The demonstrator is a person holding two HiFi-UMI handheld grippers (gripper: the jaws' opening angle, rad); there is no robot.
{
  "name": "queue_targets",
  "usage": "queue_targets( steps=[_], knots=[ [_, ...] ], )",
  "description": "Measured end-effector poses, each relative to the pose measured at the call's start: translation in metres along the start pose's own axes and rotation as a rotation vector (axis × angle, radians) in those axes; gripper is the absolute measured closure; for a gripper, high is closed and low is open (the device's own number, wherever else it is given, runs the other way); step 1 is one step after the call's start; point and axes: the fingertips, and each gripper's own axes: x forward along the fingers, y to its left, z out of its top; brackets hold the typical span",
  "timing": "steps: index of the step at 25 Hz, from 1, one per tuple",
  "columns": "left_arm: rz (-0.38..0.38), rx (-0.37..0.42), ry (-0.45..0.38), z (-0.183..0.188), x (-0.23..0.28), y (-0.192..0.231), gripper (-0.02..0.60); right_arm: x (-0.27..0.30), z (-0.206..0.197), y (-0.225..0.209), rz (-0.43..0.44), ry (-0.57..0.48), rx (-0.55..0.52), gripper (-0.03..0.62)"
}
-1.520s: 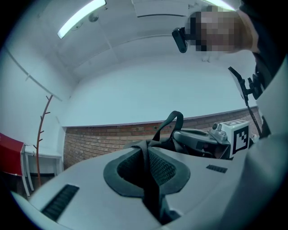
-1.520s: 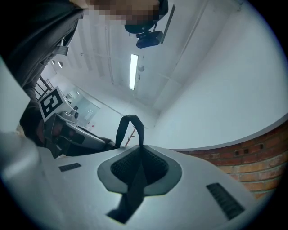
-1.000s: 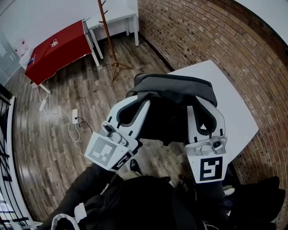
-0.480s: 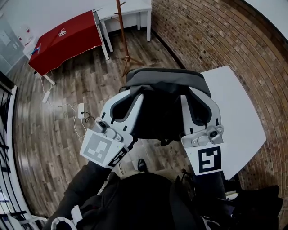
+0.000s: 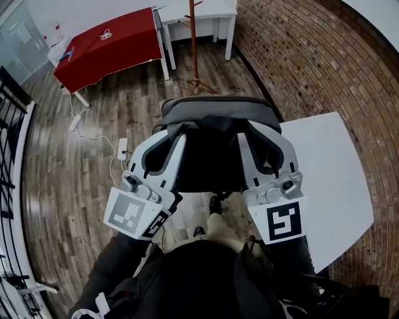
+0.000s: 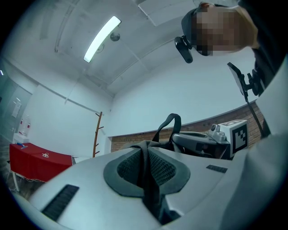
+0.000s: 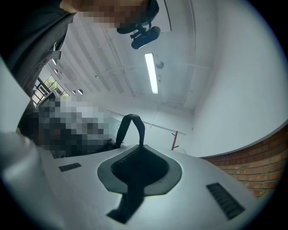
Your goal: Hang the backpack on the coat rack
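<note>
I carry the dark grey backpack (image 5: 215, 118) chest-high in front of me, a gripper on each side of it. My left gripper (image 5: 176, 132) is shut on a black strap (image 6: 150, 179) of the backpack, which runs down through its jaws. My right gripper (image 5: 259, 129) is shut on another strap (image 7: 132, 184) in the same way. The backpack's carry loop (image 6: 171, 126) stands up between the two grippers, also the loop (image 7: 132, 128) in the right gripper view. The wooden coat rack (image 5: 192, 43) stands straight ahead on the floor, beyond the backpack, apart from it.
A red-covered table (image 5: 109, 47) stands at the back left and a white table (image 5: 206, 9) behind the rack. A white tabletop (image 5: 333, 180) lies at my right along the brick wall (image 5: 312, 56). A power strip with cables (image 5: 121, 149) lies on the wood floor.
Both grippers have gone forward with the backpack toward the coat rack. The rack now stands nearer and more central in the head view. The white tabletop has slid back on my right.
</note>
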Motion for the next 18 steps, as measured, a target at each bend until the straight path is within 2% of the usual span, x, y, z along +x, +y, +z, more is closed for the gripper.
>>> queue_targets(
  steps=[7, 18],
  knots=[
    [0.065, 0.009, 0.021, -0.018, 0.052, 0.04, 0.541, 0.057, -0.038, -0.034, 0.051, -0.022, 0.041, 0.572],
    [0.18, 0.006, 0.035, -0.047, 0.148, 0.109, 0.54, 0.155, -0.099, -0.097, 0.166, -0.053, 0.051, 0.572]
  ],
)
